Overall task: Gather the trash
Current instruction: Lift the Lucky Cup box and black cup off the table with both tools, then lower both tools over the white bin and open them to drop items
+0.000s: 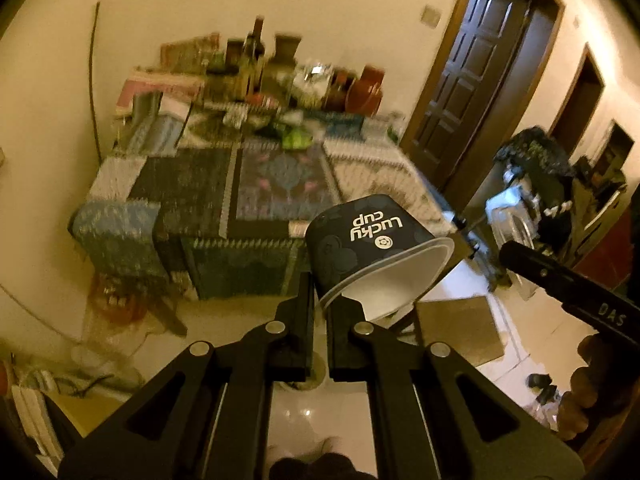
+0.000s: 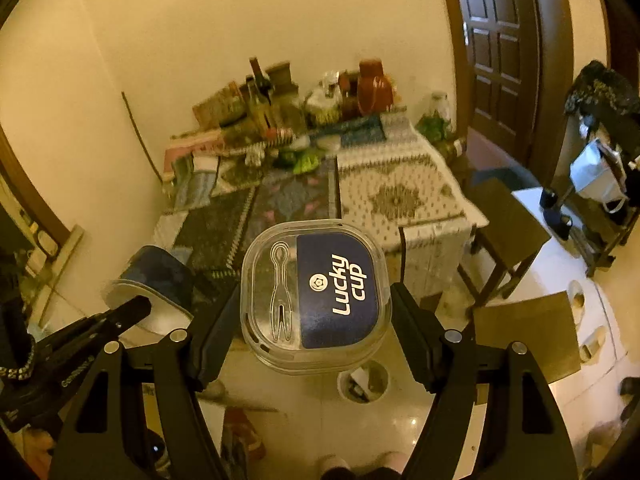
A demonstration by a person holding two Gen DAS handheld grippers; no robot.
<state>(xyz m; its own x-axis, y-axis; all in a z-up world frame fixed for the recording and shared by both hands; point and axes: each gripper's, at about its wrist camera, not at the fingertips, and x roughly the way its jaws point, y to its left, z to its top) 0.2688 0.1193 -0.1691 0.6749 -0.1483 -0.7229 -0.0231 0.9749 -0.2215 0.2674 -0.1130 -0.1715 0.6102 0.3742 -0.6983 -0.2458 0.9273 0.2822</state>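
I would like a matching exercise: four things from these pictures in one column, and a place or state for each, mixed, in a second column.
1. cup
2. lid
3. bottle
4. door

a. at the back of the table, near the wall
b. shut, dark brown
c. held in the left gripper
d. held in the right gripper

Pairs: 1-c, 2-d, 3-a, 4-b

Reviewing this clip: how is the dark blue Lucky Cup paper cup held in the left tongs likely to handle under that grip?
The dark blue paper cup probably crushes easily: its white rim looks squashed into an oval where the left tongs pinch it. It seems light, hanging tilted from a rim grip alone. Held only by that edge, it may swing or slip.
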